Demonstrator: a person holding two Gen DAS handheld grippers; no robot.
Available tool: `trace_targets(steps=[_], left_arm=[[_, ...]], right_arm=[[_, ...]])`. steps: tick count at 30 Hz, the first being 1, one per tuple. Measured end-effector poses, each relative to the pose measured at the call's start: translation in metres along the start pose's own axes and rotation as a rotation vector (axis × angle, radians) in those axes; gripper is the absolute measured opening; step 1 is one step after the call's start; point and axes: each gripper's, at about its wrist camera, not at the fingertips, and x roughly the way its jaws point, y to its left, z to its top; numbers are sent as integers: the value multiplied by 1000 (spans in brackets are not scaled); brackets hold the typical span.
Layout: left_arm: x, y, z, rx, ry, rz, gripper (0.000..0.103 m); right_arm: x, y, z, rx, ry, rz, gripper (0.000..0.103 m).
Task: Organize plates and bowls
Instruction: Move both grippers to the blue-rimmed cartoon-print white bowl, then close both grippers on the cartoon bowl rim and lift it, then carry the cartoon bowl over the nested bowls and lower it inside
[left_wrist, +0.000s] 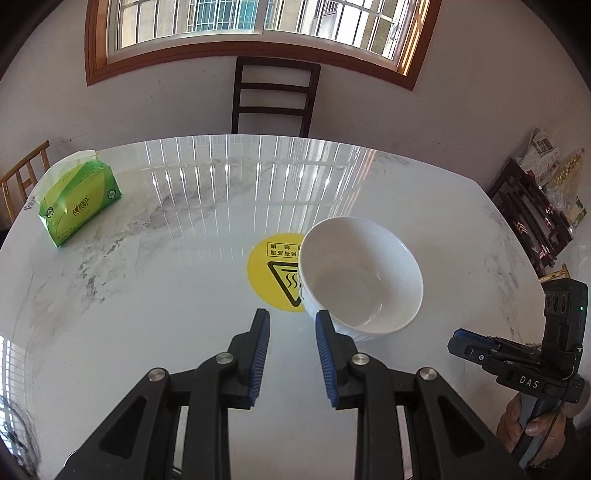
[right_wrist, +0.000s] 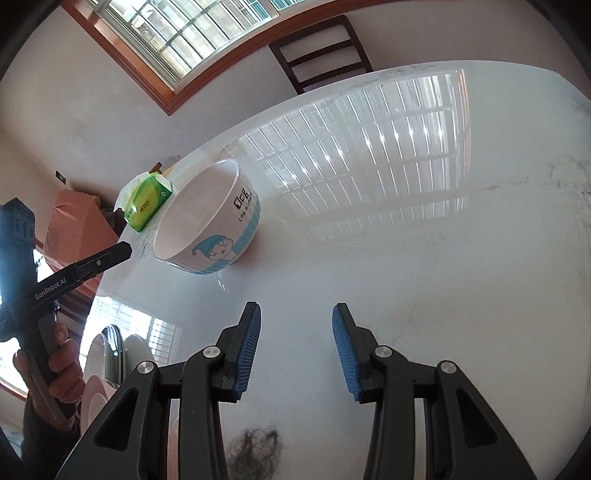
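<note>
- Glossy marble table (left_wrist: 147, 295), window glare across it; white bowl (left_wrist: 360, 275) sits mid-table, away from the edges.
- Glazed ceramic: stiff, slick, chippable — pinch its rim.
- Left gripper (left_wrist: 291, 354) and right gripper (right_wrist: 295, 350) both spread, empty.

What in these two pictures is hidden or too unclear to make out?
- Bowl: left view, its printed side faces away.
- Yellow sticker: left view, the bowl covers its right part.
- Plates: right view, lower left, cut off by the hand and tongs; count unclear.
- Tissue pack: right view, print too small.
</note>
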Motion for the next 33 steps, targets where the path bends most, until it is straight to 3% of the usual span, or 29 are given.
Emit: trace_targets(steps=[3,9,14,22,28,33], left_arm=[[10,4,10,-38,17,-47,26],[27,4,28,-66,31,-79,26],[42,-2,37,-62,53,-75,26],[56,-2,38,-78,77,-55,26],[64,-7,37,-45,82,-3,26],[75,-6,34,-36,112,13,26]], right_arm=[[-2,5,16,24,-19,49,49],[-1,21,48,34,-33,94,53],[8,32,63,19,-8,94,54],[36,40,72,-16,75,22,54],[53,45,75,-38,129,-22,45],[65,44,71,-30,184,-42,32]])
